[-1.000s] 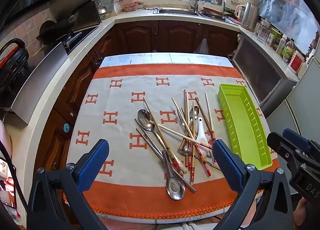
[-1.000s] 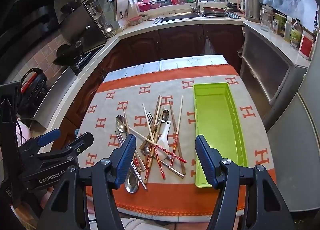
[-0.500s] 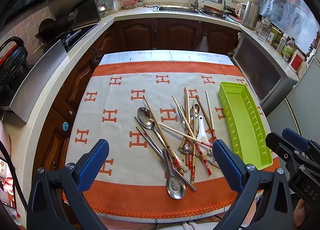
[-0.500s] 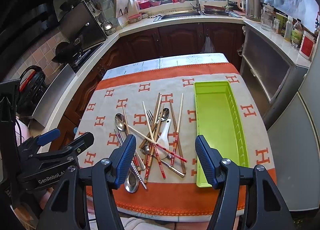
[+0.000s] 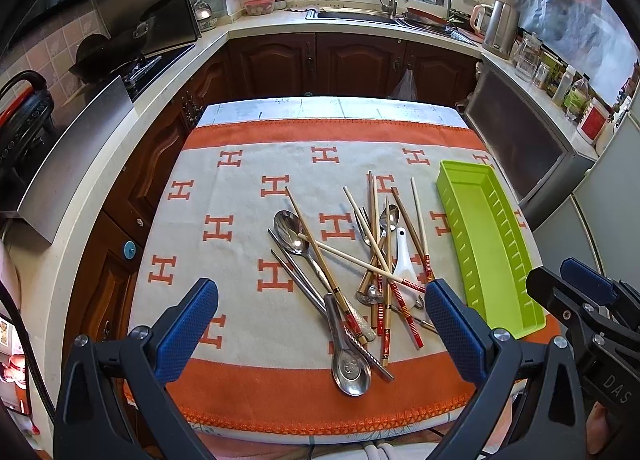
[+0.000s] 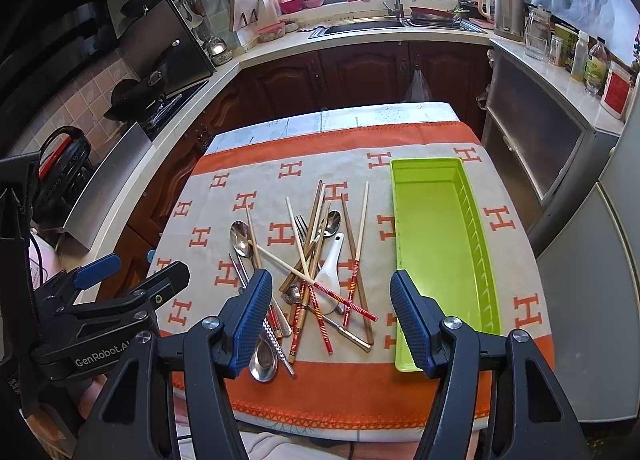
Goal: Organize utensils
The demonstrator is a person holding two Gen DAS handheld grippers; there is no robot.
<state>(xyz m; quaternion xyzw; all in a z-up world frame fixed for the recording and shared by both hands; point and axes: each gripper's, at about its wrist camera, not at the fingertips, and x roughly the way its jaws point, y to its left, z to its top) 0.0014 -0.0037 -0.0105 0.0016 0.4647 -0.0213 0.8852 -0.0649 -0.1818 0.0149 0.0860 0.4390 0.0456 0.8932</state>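
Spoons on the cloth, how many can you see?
5: white ceramic spoon mid-pile; large metal spoon at its left; near metal spoon closest to the camera; small metal spoon far side; buried spoon bowl under chopsticks. Others may be hidden.

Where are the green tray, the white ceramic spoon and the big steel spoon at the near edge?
green tray [image 6: 440,244]: right wrist view, bare floor of the tray.
white ceramic spoon [image 5: 402,266]: left wrist view, on its bowl.
big steel spoon [image 5: 352,372]: left wrist view, on its bowl, over the orange border.
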